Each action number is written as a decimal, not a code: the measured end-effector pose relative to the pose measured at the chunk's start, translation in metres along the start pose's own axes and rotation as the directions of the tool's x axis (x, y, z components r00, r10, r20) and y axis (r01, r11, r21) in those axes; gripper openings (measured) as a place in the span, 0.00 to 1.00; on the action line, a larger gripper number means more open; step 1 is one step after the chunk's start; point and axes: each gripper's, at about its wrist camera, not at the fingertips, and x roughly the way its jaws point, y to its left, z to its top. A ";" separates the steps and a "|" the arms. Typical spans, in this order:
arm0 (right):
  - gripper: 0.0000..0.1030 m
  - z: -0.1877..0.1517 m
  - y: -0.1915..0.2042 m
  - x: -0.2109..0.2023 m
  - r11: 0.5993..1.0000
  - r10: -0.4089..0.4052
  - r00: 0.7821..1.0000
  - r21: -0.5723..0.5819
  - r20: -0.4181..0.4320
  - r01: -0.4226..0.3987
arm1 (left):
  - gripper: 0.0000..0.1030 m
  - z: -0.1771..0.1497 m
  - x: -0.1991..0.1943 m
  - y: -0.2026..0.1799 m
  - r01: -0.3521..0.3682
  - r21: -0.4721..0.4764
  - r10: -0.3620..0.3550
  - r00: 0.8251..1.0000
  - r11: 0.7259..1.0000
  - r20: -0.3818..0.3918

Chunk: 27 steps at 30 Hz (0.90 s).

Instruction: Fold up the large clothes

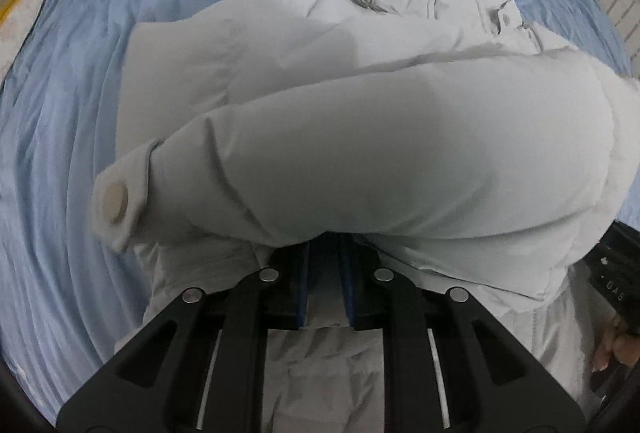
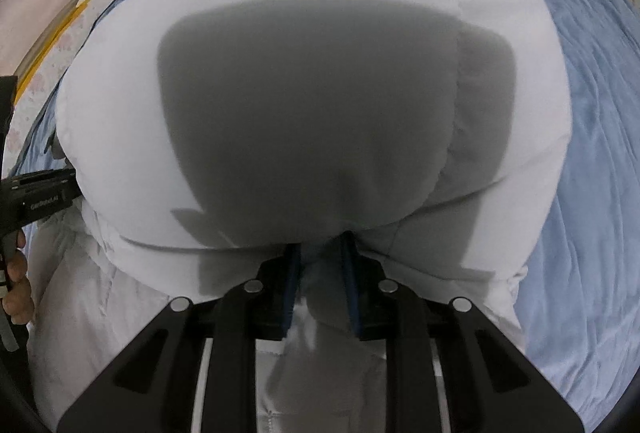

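A pale grey puffer jacket (image 1: 360, 137) lies on a blue sheet (image 1: 60, 153) and fills the middle of the left wrist view. Its collar with two snap buttons sits at the top centre, and a padded sleeve folds across the body, ending at the left of the frame in a cuff tab with a round cream snap (image 1: 115, 202).

The left gripper (image 1: 327, 253) sits at the bottom centre, its blue-padded jaws drawn narrow and pinching a fold of the jacket's edge where the puffed fabric bulges over the fingertips. At the lower right edge, part of a hand (image 1: 612, 349) holds the other black tool.

In the right wrist view, the jacket (image 2: 280, 33) bulges up close and takes up most of the frame, with a dark shadow over its centre. The right gripper (image 2: 322, 253) at the bottom centre likewise has its jaws narrow, clamped on a bunch of the pale fabric. The blue sheet (image 2: 580, 153) shows down the right side, and a hand (image 2: 18, 281) on a black handle sits at the left edge.
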 end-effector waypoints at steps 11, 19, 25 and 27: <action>0.26 -0.005 -0.009 -0.076 0.999 0.019 0.994 0.023 0.104 -0.022 | 0.15 -0.018 -0.050 0.017 0.077 -0.026 -0.075 0.993 0.997 0.089; 0.42 0.054 -0.025 -0.090 0.997 -0.060 0.978 0.058 0.200 0.049 | 0.36 0.024 -0.064 0.015 -0.041 -0.056 0.047 0.992 0.998 0.116; 0.40 0.084 -0.031 -0.035 0.992 -0.121 0.989 0.035 0.083 0.119 | 0.25 0.031 -0.020 -0.001 -0.122 0.001 0.122 0.992 0.992 0.013; 0.39 0.086 -0.026 -0.019 0.991 -0.133 0.989 0.029 0.059 0.131 | 0.25 0.046 0.003 -0.007 -0.103 0.002 0.103 0.995 0.995 -0.017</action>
